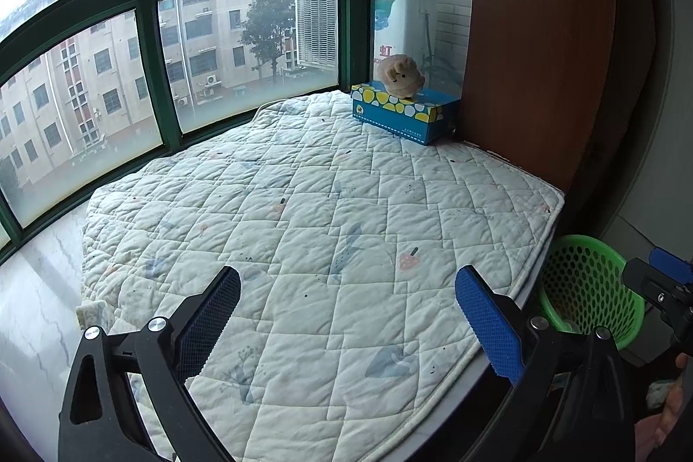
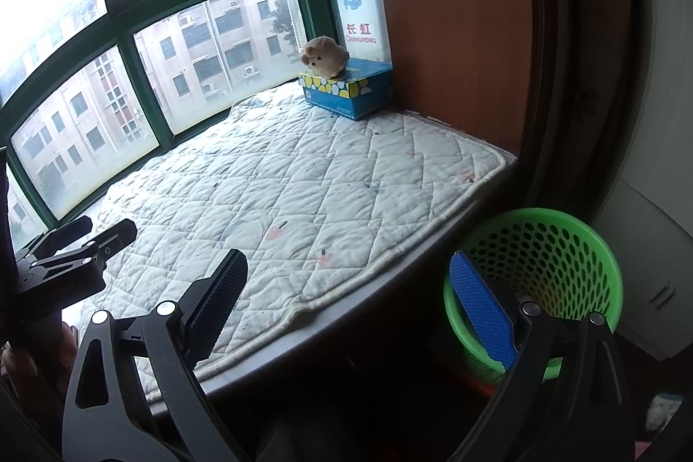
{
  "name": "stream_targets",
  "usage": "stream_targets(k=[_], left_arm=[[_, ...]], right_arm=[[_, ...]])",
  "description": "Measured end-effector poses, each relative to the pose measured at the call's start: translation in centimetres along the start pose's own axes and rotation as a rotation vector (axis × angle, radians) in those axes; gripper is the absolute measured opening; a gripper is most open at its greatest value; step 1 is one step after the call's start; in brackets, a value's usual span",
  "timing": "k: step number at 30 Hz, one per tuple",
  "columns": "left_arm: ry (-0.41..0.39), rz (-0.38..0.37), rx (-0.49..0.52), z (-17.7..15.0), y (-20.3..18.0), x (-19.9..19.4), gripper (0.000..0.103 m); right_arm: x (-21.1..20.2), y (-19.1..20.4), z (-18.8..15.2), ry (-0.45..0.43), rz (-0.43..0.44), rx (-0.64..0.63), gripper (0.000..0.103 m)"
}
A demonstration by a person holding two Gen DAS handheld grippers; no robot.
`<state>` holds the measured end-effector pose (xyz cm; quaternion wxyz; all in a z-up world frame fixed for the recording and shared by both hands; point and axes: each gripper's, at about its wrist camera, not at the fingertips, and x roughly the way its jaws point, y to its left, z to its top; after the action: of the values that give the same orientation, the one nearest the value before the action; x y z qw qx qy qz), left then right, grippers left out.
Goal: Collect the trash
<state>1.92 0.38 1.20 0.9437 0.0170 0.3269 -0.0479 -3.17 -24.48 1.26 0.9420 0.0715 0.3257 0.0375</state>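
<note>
1. We are looking over a white quilted mat printed with small leaves and mushrooms (image 1: 303, 211), which is lying across a bay-window ledge and filling most of both views.
2. Green-framed window panes (image 1: 147, 42) are curving round the far and left sides of the mat, and a brown wooden panel (image 1: 537, 42) is standing at the right.
3. A green perforated plastic waste basket (image 2: 558, 267) is standing on the floor just beside the near right edge of the ledge; we cannot tell what is lying inside it.
4. A blue rectangular tissue box with yellow and white spots (image 1: 403, 111) is sitting at the far right corner of the mat, against the panel.
5. A small beige plush toy (image 1: 400, 72) is resting on top of that box.
6. Our left gripper (image 1: 346, 315) is hovering above the near part of the mat, jaws spread wide and holding nothing.
7. Our right gripper (image 2: 351, 306) is hanging over the ledge's near edge, likewise released and empty, its blue-padded finger (image 2: 483, 315) showing in front of the basket.
</note>
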Motion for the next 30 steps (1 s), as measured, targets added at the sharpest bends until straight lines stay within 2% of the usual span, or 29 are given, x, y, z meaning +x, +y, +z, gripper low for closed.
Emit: stream_targets(k=[30], left_arm=[[-0.009, 0.011, 0.016, -0.15, -0.41, -0.19, 0.096]], right_arm=[[0.4, 0.05, -0.04, 0.007, 0.007, 0.004, 0.094]])
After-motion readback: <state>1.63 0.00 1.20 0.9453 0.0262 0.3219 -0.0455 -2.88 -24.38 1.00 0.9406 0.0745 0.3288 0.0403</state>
